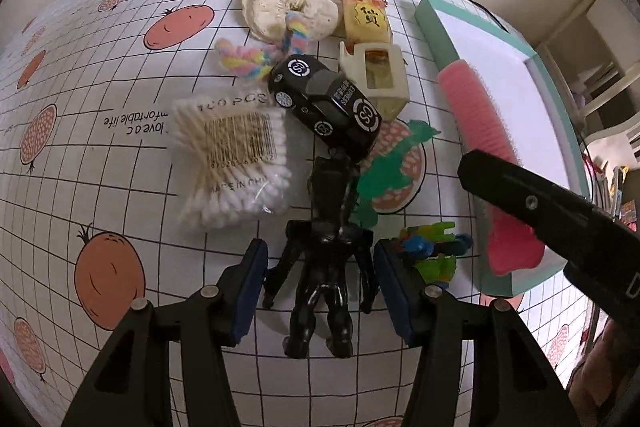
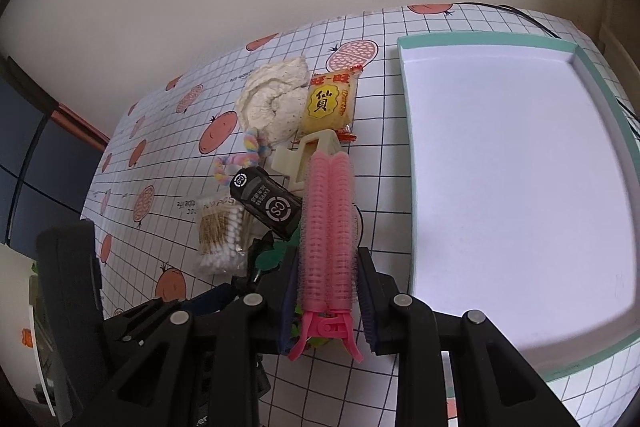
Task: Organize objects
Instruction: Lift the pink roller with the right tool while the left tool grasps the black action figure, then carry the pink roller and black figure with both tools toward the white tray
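In the left wrist view, a bag of cotton swabs (image 1: 236, 163) lies at the left on the grid-and-tomato tablecloth (image 1: 100, 155), its print partly blurred. Behind it a cream crocheted piece (image 1: 288, 1) sits with a rainbow braided cord (image 1: 256, 57) running under it, so the cord's far end is hidden. A black toy car (image 1: 326, 101) lies tilted against a cream plastic holder (image 1: 380, 75); a yellow snack packet (image 1: 366, 21) sits behind that.

The left gripper (image 1: 320, 283) stands with its pads apart on either side of a black toy figure (image 1: 326, 259), not touching it. The figure's head end disappears beneath the car. A green translucent toy (image 1: 390, 167) lies partly under both, and a small multicoloured toy (image 1: 434, 251) is half hidden by the right pad; I cannot tell what it is.

In the right wrist view, the right gripper (image 2: 326, 287) is clamped on a pink hair-roller clip (image 2: 328, 227), held just beside the left rim of the teal-edged box (image 2: 412, 147). The box's right and lower corners are cut off.
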Demonstrator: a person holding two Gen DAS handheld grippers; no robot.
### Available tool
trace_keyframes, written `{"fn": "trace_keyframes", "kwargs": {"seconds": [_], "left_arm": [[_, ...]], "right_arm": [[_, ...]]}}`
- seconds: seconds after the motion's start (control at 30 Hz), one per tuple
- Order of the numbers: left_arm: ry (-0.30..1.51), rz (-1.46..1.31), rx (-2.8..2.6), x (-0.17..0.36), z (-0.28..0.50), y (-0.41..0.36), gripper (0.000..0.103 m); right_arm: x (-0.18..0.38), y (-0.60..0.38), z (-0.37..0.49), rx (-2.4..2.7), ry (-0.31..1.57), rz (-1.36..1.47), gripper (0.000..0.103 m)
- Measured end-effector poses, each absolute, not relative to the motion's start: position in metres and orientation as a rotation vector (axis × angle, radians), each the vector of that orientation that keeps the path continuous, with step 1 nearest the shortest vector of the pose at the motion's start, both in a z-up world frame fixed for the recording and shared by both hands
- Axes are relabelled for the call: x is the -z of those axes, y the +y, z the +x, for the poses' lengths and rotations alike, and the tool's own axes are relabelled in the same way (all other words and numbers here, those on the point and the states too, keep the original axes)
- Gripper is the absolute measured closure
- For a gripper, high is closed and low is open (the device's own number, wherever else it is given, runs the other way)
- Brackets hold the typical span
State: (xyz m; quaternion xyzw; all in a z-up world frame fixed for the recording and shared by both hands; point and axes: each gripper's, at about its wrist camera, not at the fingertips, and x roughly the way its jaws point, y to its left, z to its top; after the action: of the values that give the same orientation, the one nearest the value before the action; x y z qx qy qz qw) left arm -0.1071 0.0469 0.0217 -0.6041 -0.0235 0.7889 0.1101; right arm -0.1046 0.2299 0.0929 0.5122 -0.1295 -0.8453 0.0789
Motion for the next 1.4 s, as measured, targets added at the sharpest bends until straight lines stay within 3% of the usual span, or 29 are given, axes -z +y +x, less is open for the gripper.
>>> {"fn": "trace_keyframes", "kwargs": {"seconds": [0.37, 0.4, 0.47, 0.93, 0.97, 1.1, 1.4], "left_arm": [[-0.068, -1.746, -2.371, -0.043, -0.099, 0.045, 0.049], [-0.07, -1.74, -2.38, -0.047, -0.098, 0.045, 0.066], [-0.097, -1.732, -2.389, -0.054, -0.096, 0.042, 0.081], [-0.085, -1.741, -2.406, -0.052, -0.111, 0.049, 0.083], [-0.087, -1.748, -2.408, -0.051, -0.112, 0.049, 0.082], [-0.089, -1.75, -2.413, -0.048, -0.113, 0.05, 0.061], [0.008, -1.799, -2.385, -0.031, -0.116, 0.065, 0.059]], "right_arm": [[-0.103, 0.236, -0.1, 2.543, -0.422, 1.502, 0.074], [-0.105, 0.237, -0.099, 2.546, -0.423, 1.497, 0.074], [-0.108, 0.238, -0.098, 2.548, -0.427, 1.492, 0.074], [-0.113, 0.264, -0.087, 2.573, -0.463, 1.465, 0.074], [-0.113, 0.265, -0.087, 2.576, -0.469, 1.467, 0.074], [-0.111, 0.272, -0.085, 2.581, -0.489, 1.463, 0.074], [-0.106, 0.276, -0.089, 2.575, -0.517, 1.487, 0.074]]}}
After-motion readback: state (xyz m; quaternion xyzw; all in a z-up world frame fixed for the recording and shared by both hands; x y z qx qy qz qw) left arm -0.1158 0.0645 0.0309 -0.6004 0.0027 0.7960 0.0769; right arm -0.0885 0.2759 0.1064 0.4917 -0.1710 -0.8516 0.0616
